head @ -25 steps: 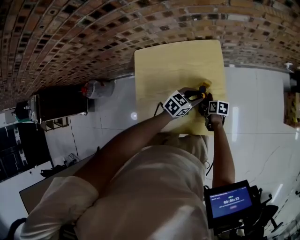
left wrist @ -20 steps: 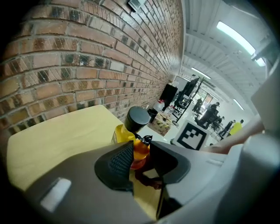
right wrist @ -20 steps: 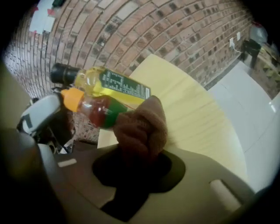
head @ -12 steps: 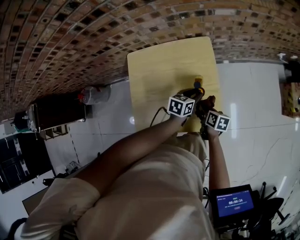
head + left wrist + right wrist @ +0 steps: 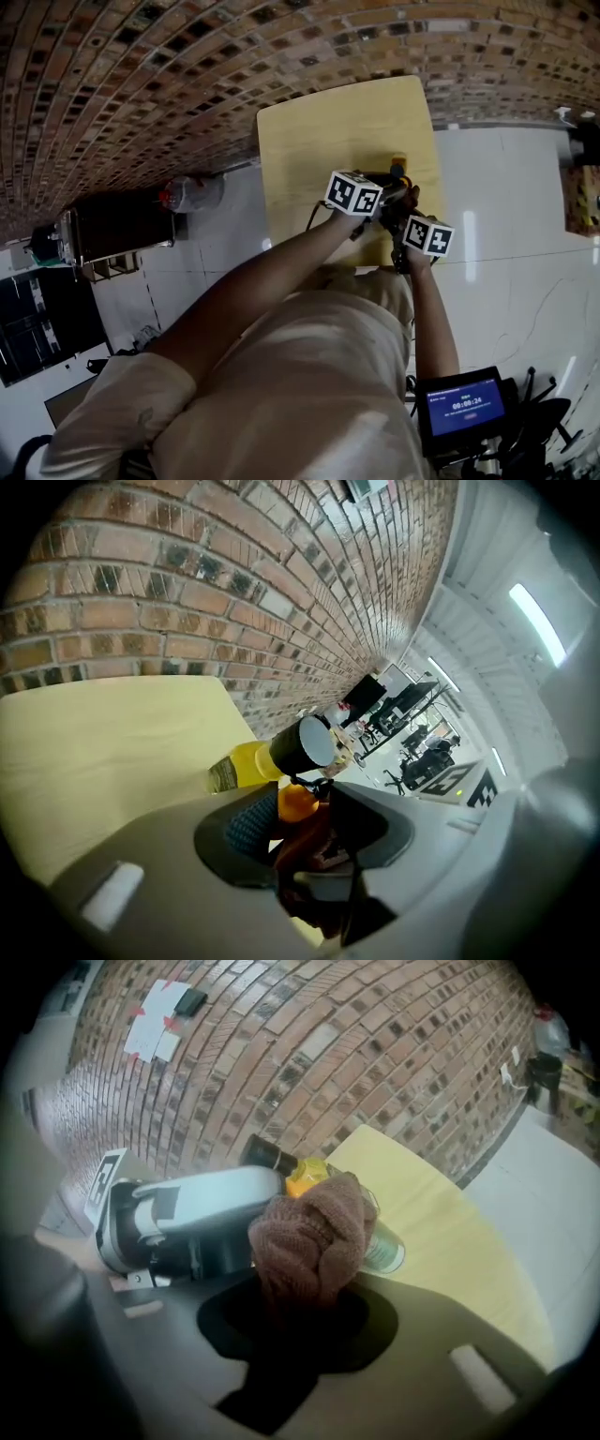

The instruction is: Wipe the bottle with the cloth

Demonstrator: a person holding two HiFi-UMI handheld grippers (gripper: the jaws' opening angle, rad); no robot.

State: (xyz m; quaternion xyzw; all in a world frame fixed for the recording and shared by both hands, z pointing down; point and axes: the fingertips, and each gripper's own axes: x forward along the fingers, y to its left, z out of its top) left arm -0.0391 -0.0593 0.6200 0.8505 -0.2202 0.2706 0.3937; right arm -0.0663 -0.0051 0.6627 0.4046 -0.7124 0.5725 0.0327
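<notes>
A bottle [image 5: 386,1251] with yellow liquid and a black cap [image 5: 305,745] lies across the near right part of the yellow table [image 5: 319,131]. My right gripper [image 5: 305,1288] is shut on a bunched brown cloth [image 5: 314,1232], which presses against the bottle's side. My left gripper [image 5: 302,808] is at the bottle's cap end, and its jaws are opening. An orange piece [image 5: 295,803] and some brown cloth show between them, and the blue pad [image 5: 251,822] stands apart from these. In the head view both grippers meet over the bottle [image 5: 398,164].
A brick wall [image 5: 187,75] runs behind the table. On the white floor to the left stand a dark cabinet [image 5: 117,211] and a big water jug [image 5: 192,192]. A small blue screen [image 5: 461,408] sits at the lower right.
The left gripper's marker cube has shifted a little left and away from the right one. The right gripper has tilted and stays against the bottle with the cloth.
</notes>
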